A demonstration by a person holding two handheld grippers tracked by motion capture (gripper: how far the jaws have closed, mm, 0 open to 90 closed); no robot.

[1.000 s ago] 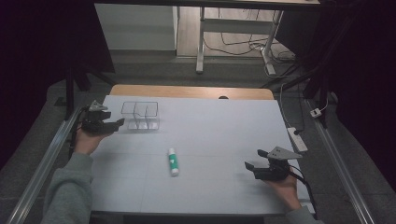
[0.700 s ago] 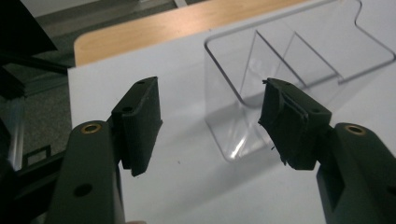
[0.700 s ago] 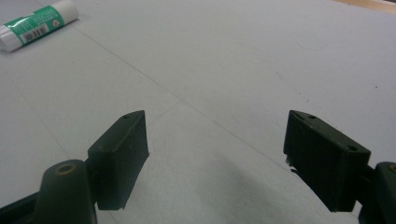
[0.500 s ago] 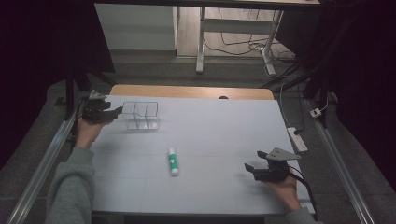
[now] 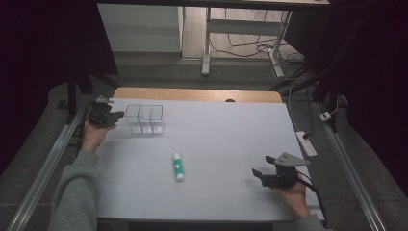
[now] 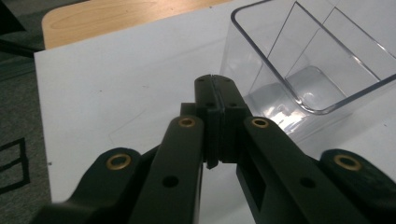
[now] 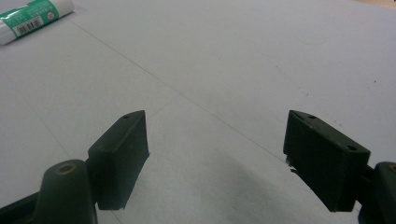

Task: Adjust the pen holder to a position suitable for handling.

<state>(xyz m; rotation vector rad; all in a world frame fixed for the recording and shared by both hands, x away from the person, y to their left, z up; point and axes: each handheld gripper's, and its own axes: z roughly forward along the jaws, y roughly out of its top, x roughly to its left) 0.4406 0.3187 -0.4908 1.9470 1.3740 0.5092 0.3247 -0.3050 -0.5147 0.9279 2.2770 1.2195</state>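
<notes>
A: High view had the left gripper [image 5: 117, 116] in the upper left of the frame, just beside the clear divided box [image 5: 145, 118]; touching or not, could not tell from there.

B: Left gripper view settled the jaws; they were clenched together on nothing, tips pressed flat against each other at centre frame; the box [image 6: 308, 65] sat in the upper right of that frame, its near corner just past the jaw tips, standing on the white table [image 6: 116, 93].

A: Right gripper [image 5: 256, 174]?

B: Lower right of the high view, held low over the table [image 5: 226, 134], well apart from everything; right gripper view showed its jaws spread wide, released, bare white surface between them.

A: Glue stick [image 5: 178, 166]?

B: Lying flat at lower centre of the high view, between the two grippers, well apart from both; white tube, green label; its end showed in the top left corner of the right gripper view [image 7: 35, 18].
</notes>
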